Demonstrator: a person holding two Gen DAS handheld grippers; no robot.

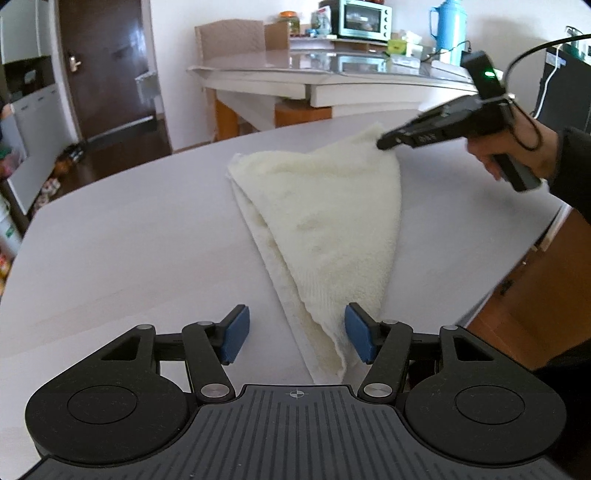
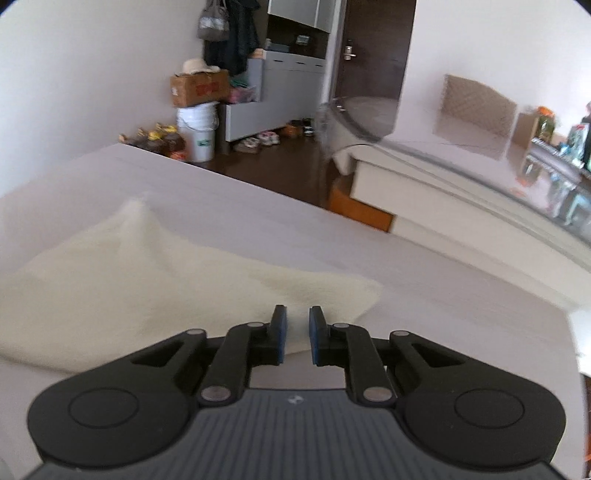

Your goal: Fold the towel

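A cream towel [image 1: 325,229] lies on the pale table [image 1: 110,240], folded into a long triangle whose narrow near corner reaches back between my left gripper's [image 1: 295,332] blue pads. Those jaws stand wide apart and do not press the cloth; the corner lies close to the right pad. A person's hand [image 1: 487,155] holds my right gripper [image 1: 382,143], whose tip is at the towel's far right corner. In the right wrist view the right gripper [image 2: 297,332] hovers over the towel's [image 2: 110,288] edge, its pads a narrow gap apart with nothing pinched between them.
Behind the table [image 2: 443,295] stands a second, glass-topped table [image 1: 332,74] with a toaster oven [image 1: 364,18] and a blue thermos [image 1: 448,26]. The table's right edge [image 1: 535,240] runs close to the towel. Boxes, a bucket [image 2: 197,129] and shoes sit on the dark floor.
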